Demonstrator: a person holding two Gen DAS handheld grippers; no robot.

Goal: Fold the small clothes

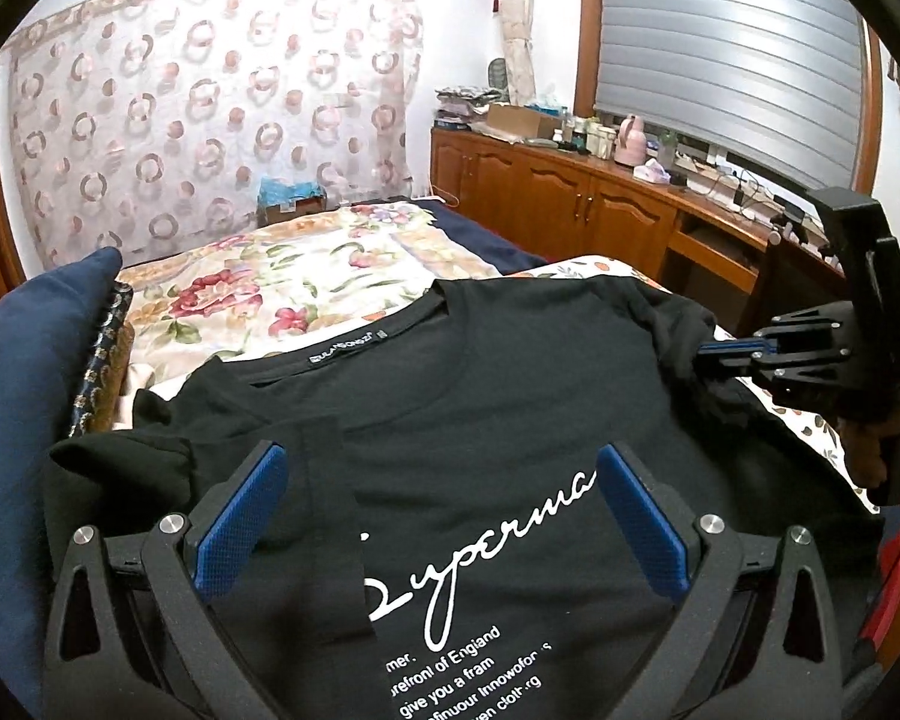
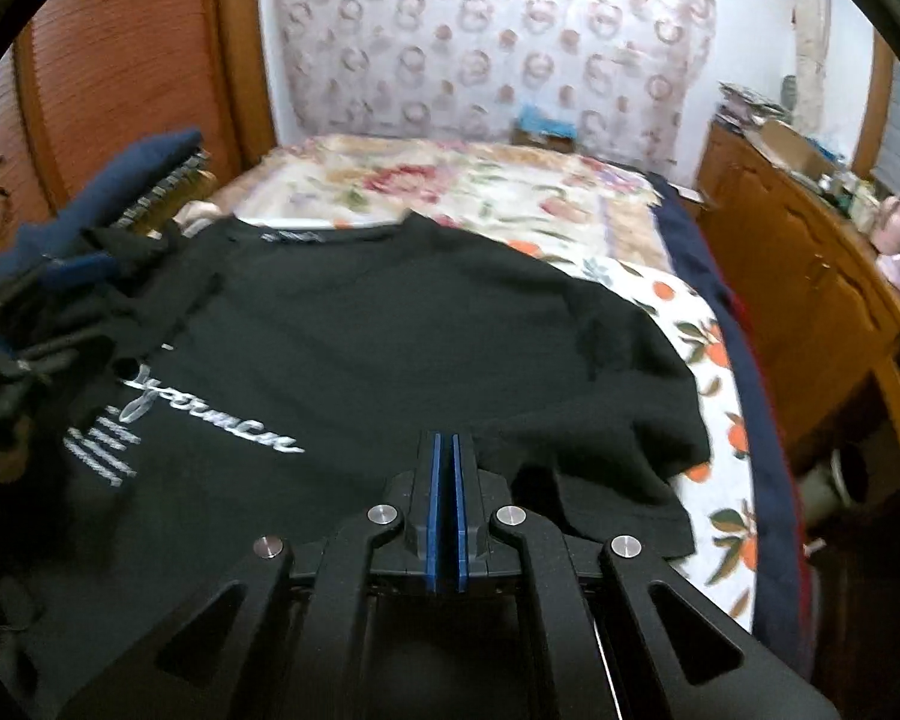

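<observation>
Here the black tee (image 1: pixel 480 372) lies face up across the middle of both frames on the floral bed (image 1: pixel 306 276). The left gripper (image 1: pixel 444 516) hangs over the print, jaws wide and empty — the right gripper (image 2: pixel 444 450) is pinched on the sleeve at frame right, probably to fold it inward.

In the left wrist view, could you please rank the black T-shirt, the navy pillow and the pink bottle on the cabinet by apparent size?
1. black T-shirt, largest.
2. navy pillow, partly cut off and near the camera.
3. pink bottle, smallest, though far away.
</observation>
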